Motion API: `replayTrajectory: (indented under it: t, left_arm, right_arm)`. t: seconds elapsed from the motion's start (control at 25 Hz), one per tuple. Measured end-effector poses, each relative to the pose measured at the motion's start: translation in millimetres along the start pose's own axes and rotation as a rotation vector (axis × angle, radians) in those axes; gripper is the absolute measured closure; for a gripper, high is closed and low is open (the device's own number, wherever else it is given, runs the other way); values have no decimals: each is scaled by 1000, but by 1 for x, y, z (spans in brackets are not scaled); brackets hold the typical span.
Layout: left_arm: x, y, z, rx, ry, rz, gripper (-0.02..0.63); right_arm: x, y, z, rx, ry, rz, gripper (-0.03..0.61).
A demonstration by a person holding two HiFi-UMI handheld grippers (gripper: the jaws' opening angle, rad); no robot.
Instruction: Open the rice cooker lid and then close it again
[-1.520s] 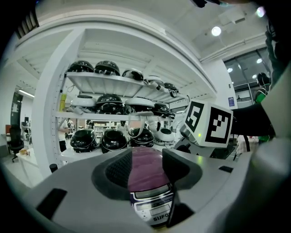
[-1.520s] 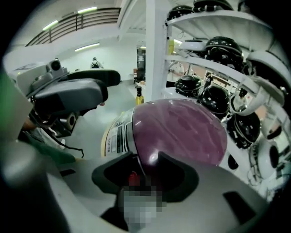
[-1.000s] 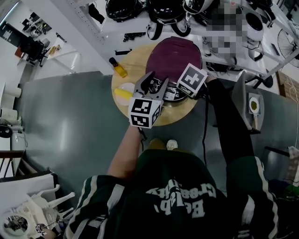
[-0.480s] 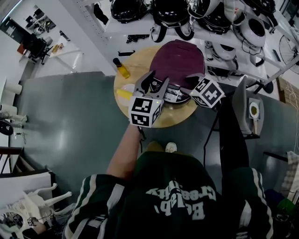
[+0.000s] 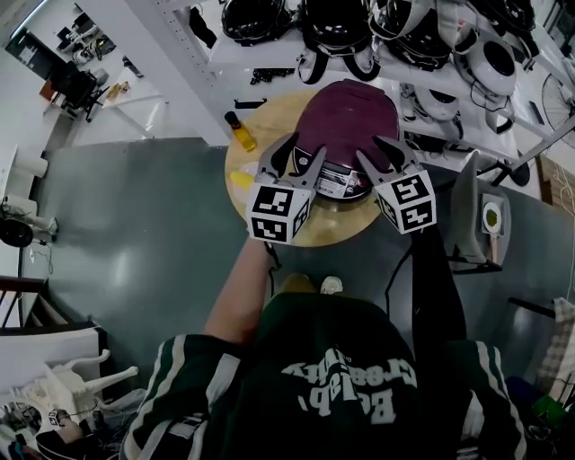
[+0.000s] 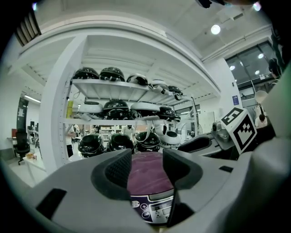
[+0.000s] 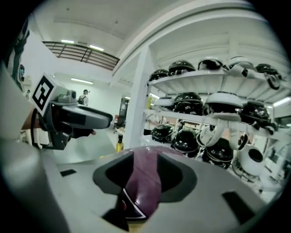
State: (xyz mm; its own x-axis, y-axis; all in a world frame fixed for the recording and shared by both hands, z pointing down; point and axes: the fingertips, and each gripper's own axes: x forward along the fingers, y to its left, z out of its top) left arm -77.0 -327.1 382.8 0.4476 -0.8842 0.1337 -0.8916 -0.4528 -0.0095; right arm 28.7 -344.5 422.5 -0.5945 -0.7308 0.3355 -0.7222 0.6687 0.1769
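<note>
The rice cooker [image 5: 346, 112] has a maroon lid that lies shut, and it stands on a round wooden table [image 5: 314, 232]. My left gripper [image 5: 304, 149] hovers over the cooker's front left, open, with nothing between its fingers. My right gripper [image 5: 370, 147] hovers over the front right; its jaws are closing, with nothing held between them. In the left gripper view the lid [image 6: 146, 179] and the control panel [image 6: 154, 211] show through the gap of the left gripper [image 6: 146, 159]. The right gripper view shows the lid [image 7: 144, 182] beyond the right gripper [image 7: 145, 168].
A small yellow bottle [image 5: 241, 132] and a yellow object [image 5: 240, 180] sit on the table's left part. White shelves with several helmets [image 5: 341, 27] stand just behind the cooker. A grey stand [image 5: 472, 211] is to the right, over grey floor.
My right gripper has risen off the cooker's front and tipped up from pointing down to nearly level, its marker cube swinging toward me. The left gripper has barely moved.
</note>
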Motion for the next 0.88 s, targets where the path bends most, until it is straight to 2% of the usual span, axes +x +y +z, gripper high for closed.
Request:
replayTrajectory:
  t: [0.36,0.64,0.88]
  left_arm:
    - [-16,5,18,20,-37,30,394]
    - [-26,2,33,46,-69,39,393]
    - [-30,1,37,53,-79,34,397]
  right_arm:
    - [-29,-9,26,45,-158,-144,405]
    - [-45,-9,37,5,-219,-185,400]
    - [-51,-15,38,26,-236,-193,410]
